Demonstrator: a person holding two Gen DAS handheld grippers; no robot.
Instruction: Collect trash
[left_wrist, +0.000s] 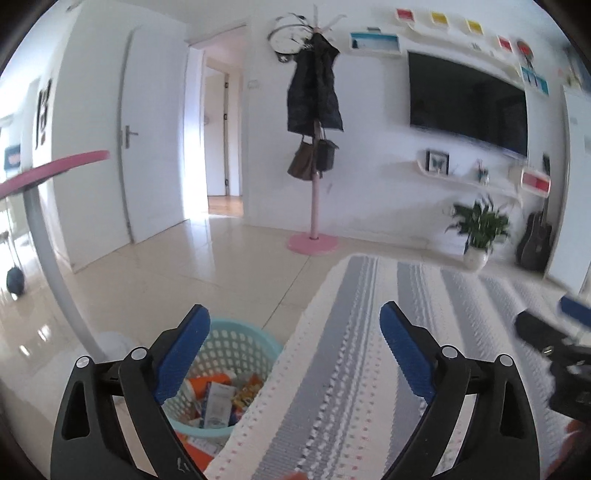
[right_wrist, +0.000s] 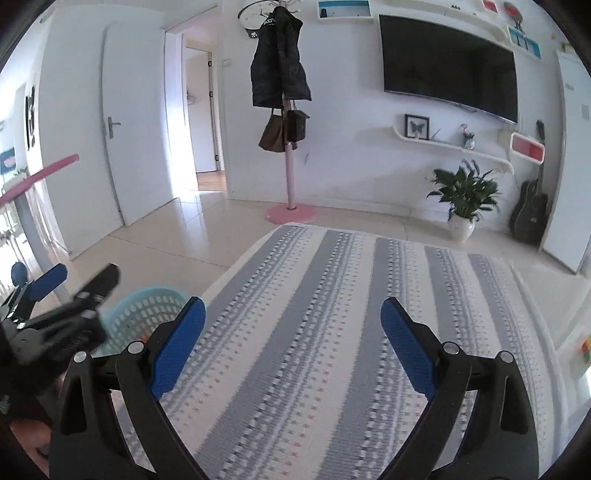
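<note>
Striped rug (right_wrist: 332, 314): no litter on the part both views cover, grey and cream bands bare. Tiled floor (left_wrist: 207, 266) around it also looks bare, though far edges are blurred.

Laundry-style basket (left_wrist: 240, 343), pale teal, sits on the floor at the rug's left edge. Trash (left_wrist: 221, 398) is already inside: orange wrappers, a white carton, mixed packets.

Left tool (left_wrist: 291, 354): wide, nothing between the pads, above the rug just beside the basket. Right tool (right_wrist: 291, 350): wide, nothing held, over mid-rug.

Judgement: collection looks finished or nearly so; anything left is outside these views.
</note>
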